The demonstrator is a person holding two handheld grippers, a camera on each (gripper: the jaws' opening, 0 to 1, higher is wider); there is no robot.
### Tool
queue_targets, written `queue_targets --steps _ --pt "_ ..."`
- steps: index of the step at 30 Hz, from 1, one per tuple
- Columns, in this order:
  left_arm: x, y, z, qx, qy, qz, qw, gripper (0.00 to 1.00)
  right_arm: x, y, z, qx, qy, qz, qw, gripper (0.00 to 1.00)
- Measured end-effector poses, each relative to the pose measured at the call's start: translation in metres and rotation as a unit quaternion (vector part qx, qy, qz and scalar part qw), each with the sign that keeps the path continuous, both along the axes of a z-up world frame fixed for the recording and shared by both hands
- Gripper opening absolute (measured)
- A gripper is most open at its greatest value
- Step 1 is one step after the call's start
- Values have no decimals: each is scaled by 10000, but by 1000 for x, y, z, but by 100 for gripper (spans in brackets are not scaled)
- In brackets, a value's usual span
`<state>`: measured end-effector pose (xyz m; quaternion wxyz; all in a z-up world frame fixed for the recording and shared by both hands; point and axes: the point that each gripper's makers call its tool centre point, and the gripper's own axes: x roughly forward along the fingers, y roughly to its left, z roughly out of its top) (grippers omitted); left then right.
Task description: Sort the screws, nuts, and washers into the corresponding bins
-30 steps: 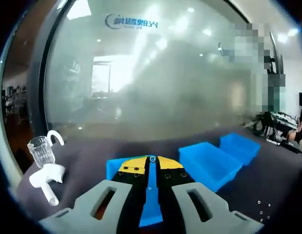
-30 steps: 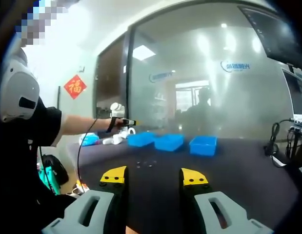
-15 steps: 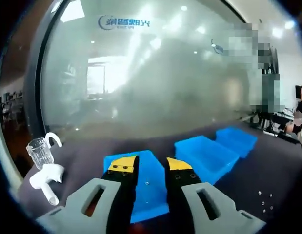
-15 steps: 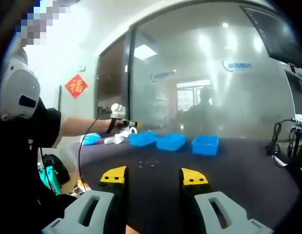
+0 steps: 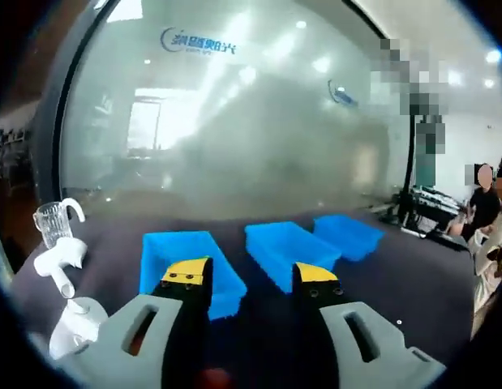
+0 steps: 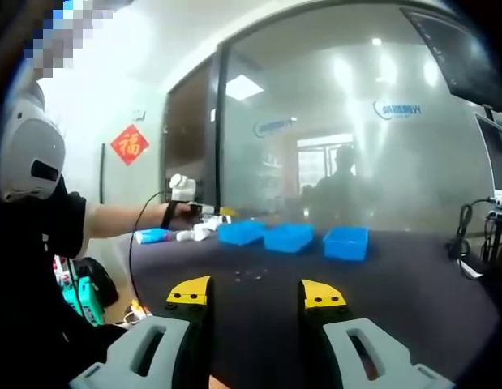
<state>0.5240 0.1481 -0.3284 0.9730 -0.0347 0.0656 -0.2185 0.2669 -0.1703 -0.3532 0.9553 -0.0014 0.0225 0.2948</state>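
Observation:
Three blue bins stand in a row on the dark table: left bin, middle bin, right bin. My left gripper is open with nothing between its yellow-tipped jaws, hovering just before the left bin. In the right gripper view the same bins sit far off, and several small metal parts lie loose on the table in front of them. My right gripper is open and empty, well short of those parts. The left gripper appears small beside the bins, held by a person's hand.
A clear glass cup and white plastic pieces stand at the table's left end. A frosted glass wall runs behind the table. Cables lie at the right. A person's arm stretches over the table's left edge.
The left jaws went from shut on a small ring to open, and the ring is gone from between them. The left view has drawn back from the left bin. The right gripper hardly moved.

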Motion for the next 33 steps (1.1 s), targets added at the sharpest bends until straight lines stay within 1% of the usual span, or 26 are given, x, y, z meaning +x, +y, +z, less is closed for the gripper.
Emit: queue_targets --steps 4,5,6,7,8,11,12,16,17,20,23,25,27,29,32,33 --pt "-38 -18 14 -5 -260 -268 9993 42 1 -1 2 13 -29 -18 10000 37" --pt "-48 -23 16 -103 -272 -394 9988 44 1 -1 2 5 -33 -19 10000 37" --pt "-48 -25 14 -190 -189 -516 9983 44 1 -1 2 -3 -37 -21 10000 37" --pt "-54 -27 12 -191 -150 -589 9980 45 1 -1 3 0 -44 -21 10000 37" --pt "-62 -26 11 -188 -140 -620 9978 46 1 -1 4 8 -52 -19 10000 37" --pt "-88 -24 13 -221 -286 -704 9969 46 2 -2 6 9 -80 -23 10000 37" --pt "-101 -23 13 -196 -329 -745 9965 46 2 -2 7 10 -92 -25 10000 37" --pt "-136 -16 10 -76 -475 -794 9957 48 4 -5 8 18 -116 -48 9999 37" --pt "-141 -14 9 -63 -523 -792 9955 49 4 -6 8 19 -120 -55 9999 37" --pt "-163 -8 4 68 -569 -785 9953 49 6 -6 8 10 -121 -60 9999 37" --pt "-177 -4 0 156 -559 -800 9951 50 7 -6 8 -10 -125 -52 9999 37" --pt "-186 -1 -1 155 -551 -821 9950 50 7 -5 9 -15 -131 -39 9999 37" --pt "-194 1 -1 128 -554 -841 9948 51 8 -4 9 -42 -135 -36 9999 37" --pt "-201 3 -1 18 -507 -883 9948 51 8 -4 9 -48 -130 -28 9999 37" --pt "-208 6 -6 139 -458 -903 9948 51 9 -3 9 -93 -126 -21 9999 37" --pt "-210 7 -9 230 -434 -912 9946 51 9 -3 9 -96 -124 -19 9999 37"
